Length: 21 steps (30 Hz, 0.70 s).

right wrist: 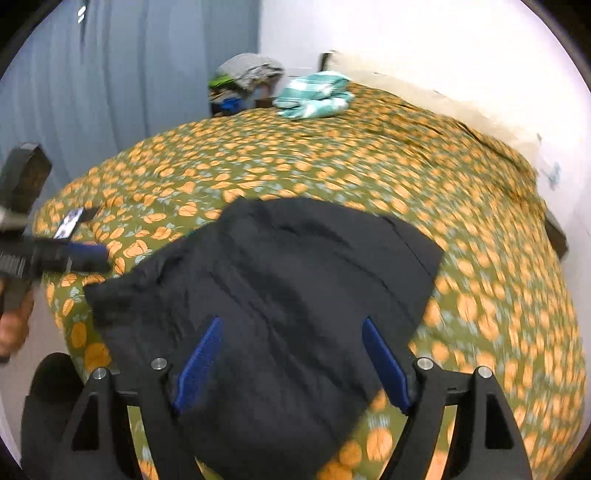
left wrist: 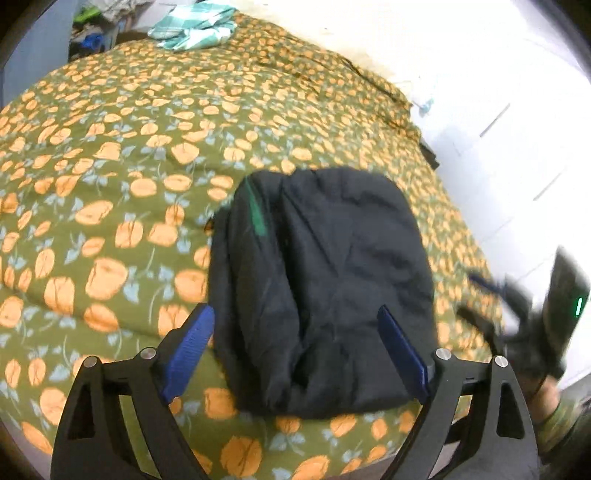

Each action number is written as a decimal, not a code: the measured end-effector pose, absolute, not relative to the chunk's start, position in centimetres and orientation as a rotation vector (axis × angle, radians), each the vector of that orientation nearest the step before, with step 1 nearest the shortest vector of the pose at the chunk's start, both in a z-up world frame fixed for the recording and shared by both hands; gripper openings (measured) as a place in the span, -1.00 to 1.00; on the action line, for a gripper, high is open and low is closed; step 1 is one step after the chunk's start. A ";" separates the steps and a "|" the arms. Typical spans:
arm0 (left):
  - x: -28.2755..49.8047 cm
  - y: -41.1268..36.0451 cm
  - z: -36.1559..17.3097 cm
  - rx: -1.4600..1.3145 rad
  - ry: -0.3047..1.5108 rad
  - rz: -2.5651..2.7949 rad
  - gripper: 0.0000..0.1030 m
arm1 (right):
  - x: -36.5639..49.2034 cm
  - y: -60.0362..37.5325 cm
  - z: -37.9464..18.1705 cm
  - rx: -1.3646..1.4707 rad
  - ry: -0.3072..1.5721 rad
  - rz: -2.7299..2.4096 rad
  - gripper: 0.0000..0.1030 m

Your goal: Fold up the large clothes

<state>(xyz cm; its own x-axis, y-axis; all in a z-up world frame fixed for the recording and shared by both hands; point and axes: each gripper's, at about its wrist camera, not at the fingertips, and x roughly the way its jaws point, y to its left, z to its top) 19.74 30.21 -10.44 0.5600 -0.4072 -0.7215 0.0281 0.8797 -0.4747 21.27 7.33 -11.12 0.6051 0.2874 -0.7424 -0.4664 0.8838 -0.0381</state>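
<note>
1. Olive-green cotton-look bedspread printed with orange fruit (left wrist: 110, 155) covers the bed across both views; surface lightly rumpled.
2. Left wrist view, far left to top: clutter of clothes beside the bed, then a teal-and-white checked folded cloth (left wrist: 195, 26) at the far edge of the bedspread.
3. Centre: black folded garment (left wrist: 321, 288) lies flat on the bedspread near its near edge, a thin green stripe showing on its left fold.
4. Left gripper (left wrist: 301, 354), black frame with blue pads, hangs above the garment's near end; jaws spread wide, nothing between the pads, no contact seen.
5. Right edge of the same view: the other gripper, blurred (motion smear), with a green light on its body; a sleeve below it.
6. Right wrist view: small phone-like slab (right wrist: 70, 221) on the bedspread at left, apart from the garment.
7. Right gripper (right wrist: 293, 363) over the garment, jaws wide apart, holding nothing.
</note>
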 end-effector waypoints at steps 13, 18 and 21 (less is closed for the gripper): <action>27.6 28.2 -20.3 -0.452 1.259 -0.436 0.87 | 24.0 -1.6 -17.4 0.184 1.054 0.509 0.55; 27.6 29.0 -22.0 -0.487 1.266 -0.490 0.87 | 25.5 -2.0 -22.0 0.406 1.133 0.624 0.55; 28.1 28.9 -23.2 -0.496 1.278 -0.527 0.91 | 26.7 -2.1 -23.3 0.491 1.118 0.660 0.64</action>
